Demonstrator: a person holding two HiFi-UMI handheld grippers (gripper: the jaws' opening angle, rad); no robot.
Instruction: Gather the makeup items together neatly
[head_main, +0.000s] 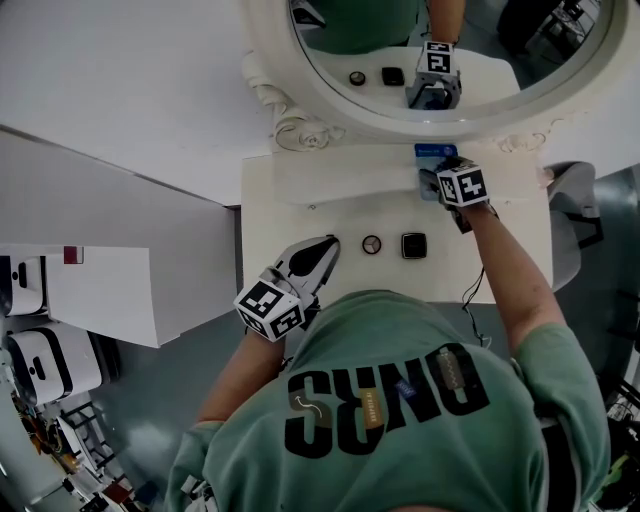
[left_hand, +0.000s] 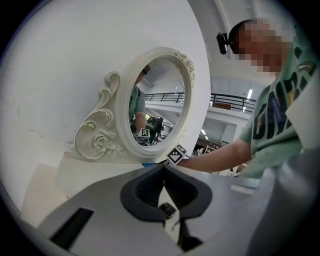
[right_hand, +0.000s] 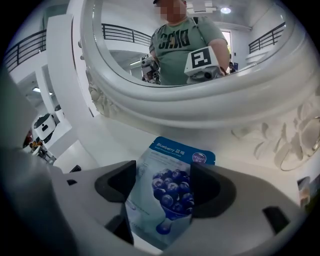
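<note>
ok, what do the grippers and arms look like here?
The left gripper and right gripper: grey bodies, dark jaw pads, each with a cube of black-and-white square markers. Green short-sleeved T-shirt, dark lettering; thin cable by the right forearm.

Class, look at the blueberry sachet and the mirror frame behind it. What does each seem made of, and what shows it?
Blueberry sachet: probably thin plastic or foil laminate, glossy; printed picture, flat sealed edge. Mirror frame: moulded resin, plaster or painted wood, unclear which; cream, smooth sheen, carved-looking scrolls.
</note>
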